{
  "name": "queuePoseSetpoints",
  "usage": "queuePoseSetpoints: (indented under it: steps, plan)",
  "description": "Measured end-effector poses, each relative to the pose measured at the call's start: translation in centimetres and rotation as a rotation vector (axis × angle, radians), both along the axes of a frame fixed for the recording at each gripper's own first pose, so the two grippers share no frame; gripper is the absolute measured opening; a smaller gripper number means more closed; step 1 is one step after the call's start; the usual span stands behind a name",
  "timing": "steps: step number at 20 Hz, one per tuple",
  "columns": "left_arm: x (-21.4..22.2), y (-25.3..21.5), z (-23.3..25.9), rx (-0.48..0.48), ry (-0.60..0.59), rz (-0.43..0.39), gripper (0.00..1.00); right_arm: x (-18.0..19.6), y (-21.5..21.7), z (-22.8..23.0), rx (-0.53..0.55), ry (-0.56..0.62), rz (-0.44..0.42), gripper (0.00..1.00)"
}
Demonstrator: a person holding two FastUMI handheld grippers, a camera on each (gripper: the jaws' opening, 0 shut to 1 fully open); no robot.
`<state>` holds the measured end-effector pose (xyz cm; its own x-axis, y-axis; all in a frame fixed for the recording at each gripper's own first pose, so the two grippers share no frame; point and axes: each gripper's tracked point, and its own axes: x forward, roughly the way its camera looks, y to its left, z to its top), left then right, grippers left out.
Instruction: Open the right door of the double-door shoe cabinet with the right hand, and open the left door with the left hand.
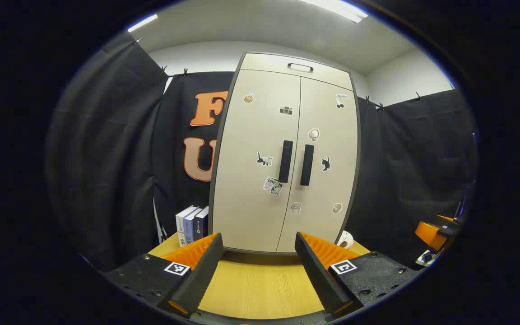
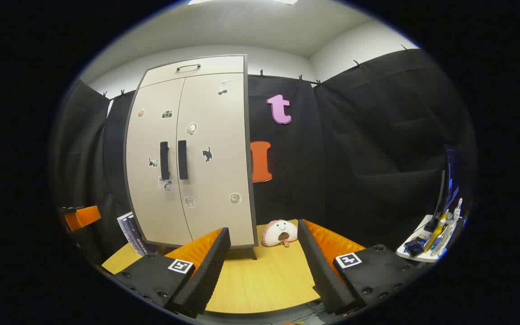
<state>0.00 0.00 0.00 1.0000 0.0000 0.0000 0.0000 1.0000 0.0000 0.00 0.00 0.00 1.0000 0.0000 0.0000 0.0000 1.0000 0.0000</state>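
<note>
A cream double-door shoe cabinet (image 1: 260,194) stands on a wooden table, both doors closed, with small stickers on them. Its left door handle (image 1: 285,161) and right door handle (image 1: 306,164) are dark vertical bars side by side at the centre seam. In the right gripper view the cabinet (image 2: 215,180) sits to the left, with its left handle (image 2: 164,160) and right handle (image 2: 182,159). My left gripper (image 1: 257,241) is open, well in front of the doors, holding nothing. Off to the cabinet's right, my right gripper (image 2: 263,232) is open too and holds nothing.
Several books (image 1: 192,224) stand left of the cabinet. A small plush toy (image 2: 280,233) lies on the table (image 2: 264,275) right of the cabinet. The other gripper (image 1: 436,232) shows at the far right of the left gripper view. A shelf with small items (image 2: 431,239) is at far right.
</note>
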Motion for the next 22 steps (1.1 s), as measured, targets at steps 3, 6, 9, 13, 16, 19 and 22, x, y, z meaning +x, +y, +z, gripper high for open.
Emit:
queuePoseSetpoints:
  steps: [3,6,9,13,16,19,22]
  plan:
    - [0.3,0.2,-0.1,0.027,0.006,0.002,0.98,0.1,0.3,0.1,-0.017,-0.002,0.003,0.99]
    - [0.6,0.3,0.2,0.037,-0.003,0.007,0.98,0.4,0.8,0.1,-0.017,0.001,0.012,0.99]
    - [0.8,0.4,0.5,0.035,-0.006,0.01,0.98,0.6,1.1,-0.1,-0.005,0.011,0.011,0.99]
    - [1.2,0.6,0.7,0.031,-0.01,0.015,0.98,1.2,1.5,-0.1,0.01,0.024,0.011,0.99]
    - [1.4,0.8,0.6,0.03,-0.007,0.015,0.98,1.7,2.4,-0.9,0.026,0.066,0.033,0.99]
    - [1.7,1.0,0.6,0.035,-0.008,0.02,0.98,2.4,3.1,-0.9,0.041,0.079,0.04,0.99]
    - [2.1,1.2,0.5,0.037,-0.008,0.022,0.98,3.6,4.6,-0.5,0.036,0.084,0.065,0.99]
